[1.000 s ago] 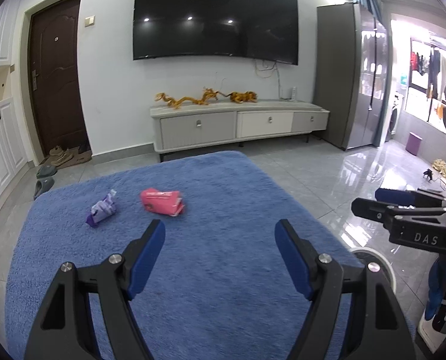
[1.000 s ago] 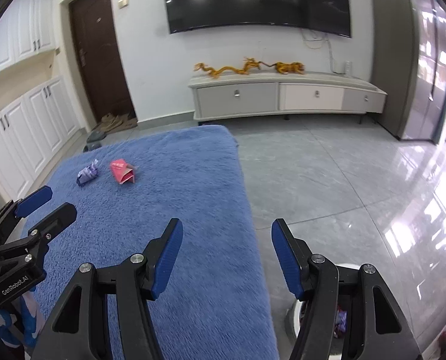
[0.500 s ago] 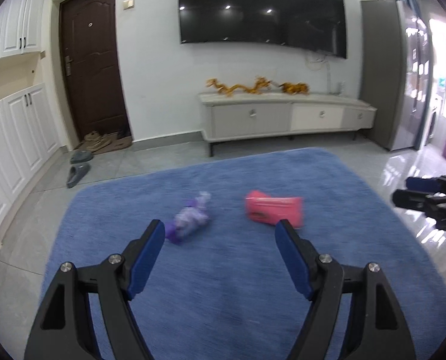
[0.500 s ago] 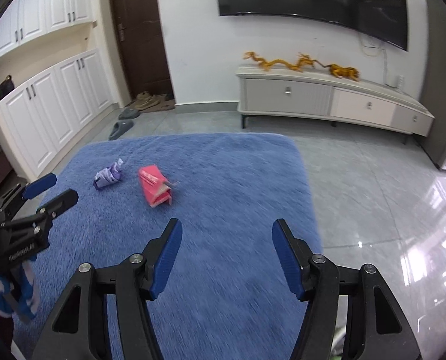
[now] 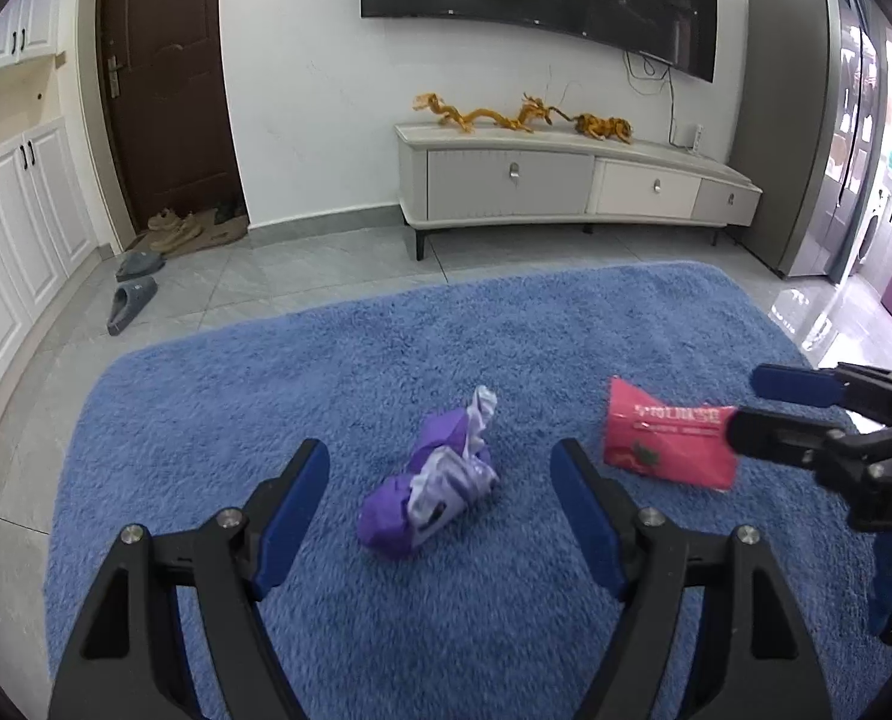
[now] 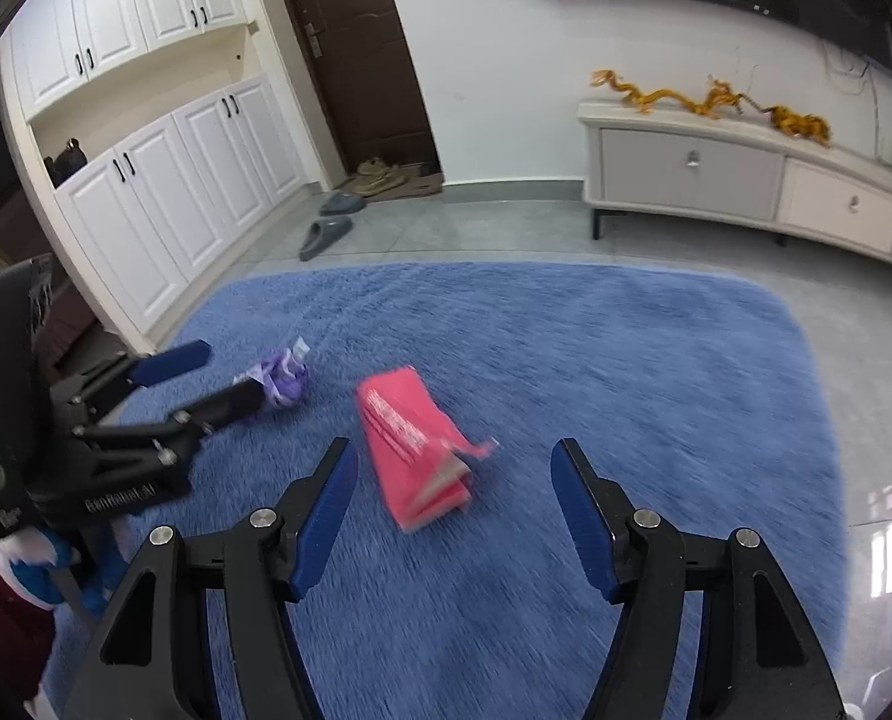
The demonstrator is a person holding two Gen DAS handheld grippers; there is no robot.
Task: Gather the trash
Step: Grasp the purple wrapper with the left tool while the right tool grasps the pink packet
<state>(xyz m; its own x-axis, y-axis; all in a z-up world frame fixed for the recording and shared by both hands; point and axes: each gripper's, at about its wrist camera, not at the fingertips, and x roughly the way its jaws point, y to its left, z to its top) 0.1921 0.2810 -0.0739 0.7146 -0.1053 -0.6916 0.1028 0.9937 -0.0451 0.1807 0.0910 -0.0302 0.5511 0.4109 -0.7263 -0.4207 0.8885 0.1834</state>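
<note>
Trash here is two pieces on the shaggy blue rug [image 5: 505, 336], well apart from the grey tile floor [image 5: 326, 264]: a flat pink foil packet [image 6: 413, 450] and, just beside it, a smaller crumpled purple-and-white wrapper [image 5: 440, 480].

Right gripper [image 6: 451, 510]: jaws opening, nothing clamped, pink packet lined up ahead between the pads, not touched. Packet looks folded with a loose torn flap; I'd straddle the thick folded body, not the flap, and press pads slightly into the pile so the lower edge gets caught.

Left gripper [image 5: 440, 516]: wide, empty, purple wrapper centred ahead of it. Crumpled ball should compress; go down over the bulky middle and close fully.

Both grippers converge; keep them apart so fingers don't clash.
</note>
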